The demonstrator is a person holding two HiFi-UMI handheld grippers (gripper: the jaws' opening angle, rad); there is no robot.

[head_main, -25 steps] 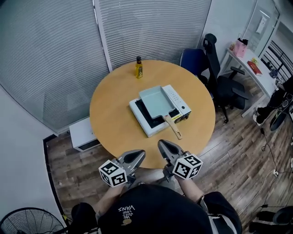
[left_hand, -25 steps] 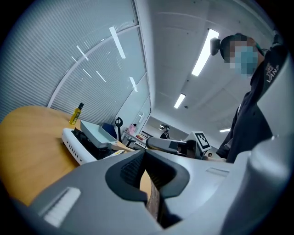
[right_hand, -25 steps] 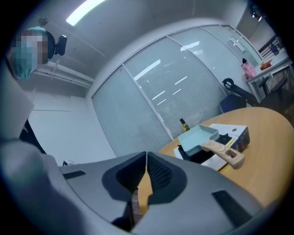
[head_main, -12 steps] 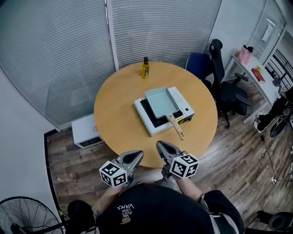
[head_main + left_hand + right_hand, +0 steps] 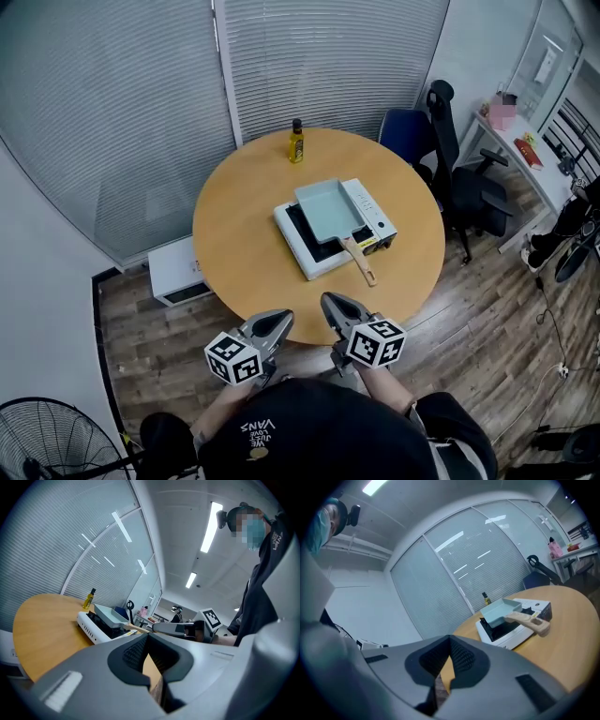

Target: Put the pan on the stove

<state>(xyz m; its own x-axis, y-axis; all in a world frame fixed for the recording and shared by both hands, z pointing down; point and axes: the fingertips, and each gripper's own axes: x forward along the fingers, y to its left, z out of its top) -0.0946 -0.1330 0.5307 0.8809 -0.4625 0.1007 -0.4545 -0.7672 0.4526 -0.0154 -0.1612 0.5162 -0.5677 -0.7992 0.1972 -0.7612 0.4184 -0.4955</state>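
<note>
Bright, even light from ceiling strips [image 5: 209,527] at one o'clock; streaks glare on the glass wall [image 5: 468,559]. Gripper views bulge, corners black, near jaws soft. Head view sharp.

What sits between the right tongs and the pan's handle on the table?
Nothing. In the head view, only bare wooden tabletop separates the shut right tongs from the pan's handle.

Pale-green pan [image 5: 329,206], white stove [image 5: 368,208]
</note>
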